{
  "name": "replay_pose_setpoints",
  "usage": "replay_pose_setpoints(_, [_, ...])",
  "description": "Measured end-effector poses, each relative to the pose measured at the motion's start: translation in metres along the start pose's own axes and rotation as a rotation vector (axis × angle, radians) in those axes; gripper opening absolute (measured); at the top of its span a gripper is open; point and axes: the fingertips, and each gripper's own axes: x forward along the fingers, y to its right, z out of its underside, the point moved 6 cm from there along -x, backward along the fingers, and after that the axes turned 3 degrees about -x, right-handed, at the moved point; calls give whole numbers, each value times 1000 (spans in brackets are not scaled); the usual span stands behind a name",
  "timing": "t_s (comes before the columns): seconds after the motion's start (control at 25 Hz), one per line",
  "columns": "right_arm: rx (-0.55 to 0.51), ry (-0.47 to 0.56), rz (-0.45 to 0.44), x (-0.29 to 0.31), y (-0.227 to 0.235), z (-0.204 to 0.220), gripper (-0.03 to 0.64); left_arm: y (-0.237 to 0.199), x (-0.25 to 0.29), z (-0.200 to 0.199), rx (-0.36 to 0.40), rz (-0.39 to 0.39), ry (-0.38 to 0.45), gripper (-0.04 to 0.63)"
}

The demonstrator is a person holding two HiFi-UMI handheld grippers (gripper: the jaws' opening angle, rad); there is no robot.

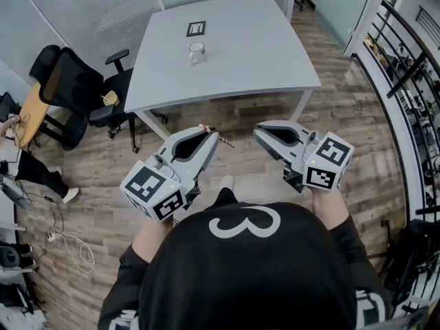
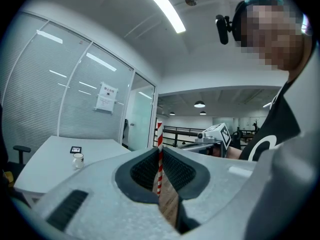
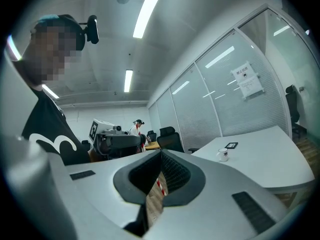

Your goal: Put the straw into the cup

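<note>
Here's where things stand: the straw (image 1: 221,140) is in hand, but nowhere near its target. In the head view the left claw (image 1: 210,135) sits at centre frame, low over the wooden floor (image 1: 227,119), clenched on the red-and-white striped straw. The left gripper view confirms it: the straw stands upright, pinched between the dark ribbed pads (image 2: 145,171), with its top poking above the tips.

The right claw (image 1: 258,130) hangs just right of centre, its tips drawn together with nothing gripped. Its own view shows a scrap of red-and-white stripe through the gap under the tips. I read that as the straw lying beyond the jaws, because from above the straw's free end is clear of the right claw.

And the cup (image 1: 197,52)? A small white mug, upright on the grey desk (image 1: 254,47) in the upper middle of the head view. It is just below a small framed marker card (image 1: 196,28), and well apart from both claws. A stretch of floor lies between the person and the near desk edge.

So, my call: the pickup is done. Left to do are the approach to the desk, lining the straw up over the cup's mouth, lowering it in and letting go. With a narrow mouth and a thin straw, the alignment looks like the fiddly part.
</note>
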Motion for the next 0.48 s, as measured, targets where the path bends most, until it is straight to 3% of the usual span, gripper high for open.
replay_pose_setpoints(0.48, [48, -11, 45, 83, 116, -16, 12, -133, 69, -26, -18, 43, -29, 34])
